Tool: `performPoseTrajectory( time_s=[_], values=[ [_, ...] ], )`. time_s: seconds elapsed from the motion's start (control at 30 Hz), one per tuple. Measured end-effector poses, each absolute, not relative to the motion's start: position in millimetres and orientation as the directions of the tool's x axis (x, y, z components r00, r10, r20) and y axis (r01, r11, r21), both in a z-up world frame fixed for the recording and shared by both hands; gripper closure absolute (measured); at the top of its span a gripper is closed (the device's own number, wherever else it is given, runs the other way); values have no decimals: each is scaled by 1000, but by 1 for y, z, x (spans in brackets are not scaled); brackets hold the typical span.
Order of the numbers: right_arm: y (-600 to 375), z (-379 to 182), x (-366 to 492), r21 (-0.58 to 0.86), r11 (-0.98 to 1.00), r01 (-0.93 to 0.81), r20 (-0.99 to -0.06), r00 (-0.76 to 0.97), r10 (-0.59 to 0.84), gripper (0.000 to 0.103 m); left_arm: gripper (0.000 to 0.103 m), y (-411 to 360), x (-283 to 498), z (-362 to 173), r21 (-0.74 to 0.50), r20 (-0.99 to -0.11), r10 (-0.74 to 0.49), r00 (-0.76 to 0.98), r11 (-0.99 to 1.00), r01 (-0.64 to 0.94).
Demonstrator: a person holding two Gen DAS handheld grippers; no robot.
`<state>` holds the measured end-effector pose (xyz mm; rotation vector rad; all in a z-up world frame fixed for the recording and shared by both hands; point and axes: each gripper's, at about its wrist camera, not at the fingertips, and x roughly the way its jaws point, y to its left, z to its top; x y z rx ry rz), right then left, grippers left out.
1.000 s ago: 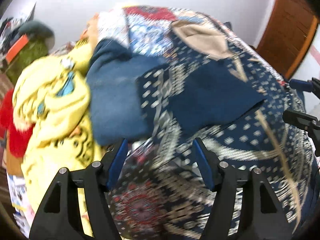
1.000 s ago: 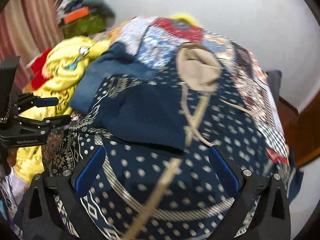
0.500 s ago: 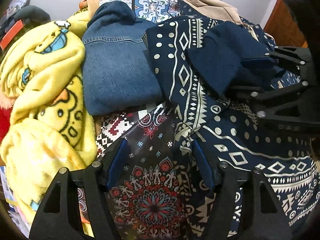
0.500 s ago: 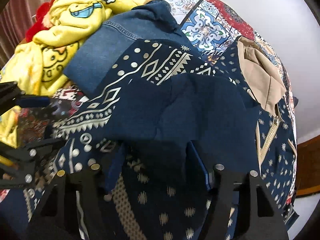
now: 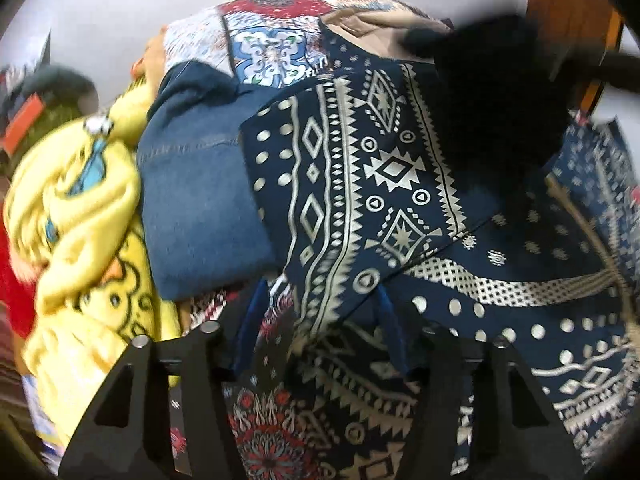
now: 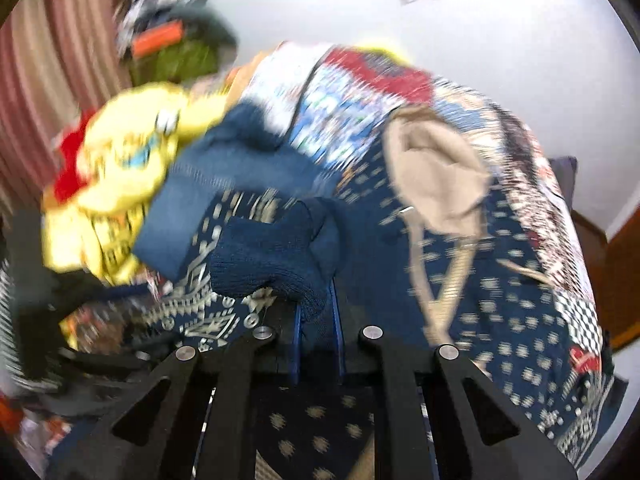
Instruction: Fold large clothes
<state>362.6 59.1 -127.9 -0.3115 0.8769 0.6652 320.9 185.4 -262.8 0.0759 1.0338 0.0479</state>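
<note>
A dark blue knit garment (image 6: pixel 276 248) is bunched and lifted, pinched between the blue pads of my right gripper (image 6: pixel 318 316). In the left wrist view it shows as a dark blurred mass (image 5: pixel 492 92) at the upper right. My left gripper (image 5: pixel 320 332) is open, its pads apart, low over the navy cloth with a white geometric print (image 5: pixel 360 184); a corner of that cloth hangs between the pads without being pinched.
Folded blue jeans (image 5: pixel 200 200) lie left of the printed cloth. A yellow cartoon blanket (image 5: pixel 76 216) is heaped at the left. A beige garment (image 6: pixel 436 176) lies on the patterned bedspread (image 6: pixel 532 216). A wooden door (image 5: pixel 568 4) stands at the right.
My right gripper has shut on the dark blue knit garment and lifted it off the bed. My left gripper has stayed open and tilted up slightly.
</note>
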Motion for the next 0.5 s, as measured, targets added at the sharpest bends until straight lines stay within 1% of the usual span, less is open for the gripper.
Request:
performPoseTrajectory(
  time_s=[0.03,0.07,0.1,0.2,0.3,0.37,0.5],
  values=[
    [52,-120,364,26,766,-642,-779,467,418,92,61,180,325,-264,123,-852,103,513,992,4],
    [38,-106,365,44,780,-625,-759,486,432,92,71,175,328,-265,154,-847,126,516,988,13],
    [31,-100,366,54,788,-614,-749,497,438,92,84,171,331,-266,174,-844,138,518,985,20],
    [0,-78,369,91,820,-565,-708,542,452,92,99,167,332,-261,198,-824,168,542,980,-3],
    [-38,-65,373,126,858,-498,-675,591,442,92,99,177,324,-248,158,-805,160,571,986,-52],
    [-57,-65,377,151,876,-458,-671,604,431,92,100,190,318,-240,108,-804,138,578,990,-86],
    [-95,-80,385,183,905,-385,-698,597,395,93,100,208,308,-238,68,-814,132,566,989,-132]
  ],
)
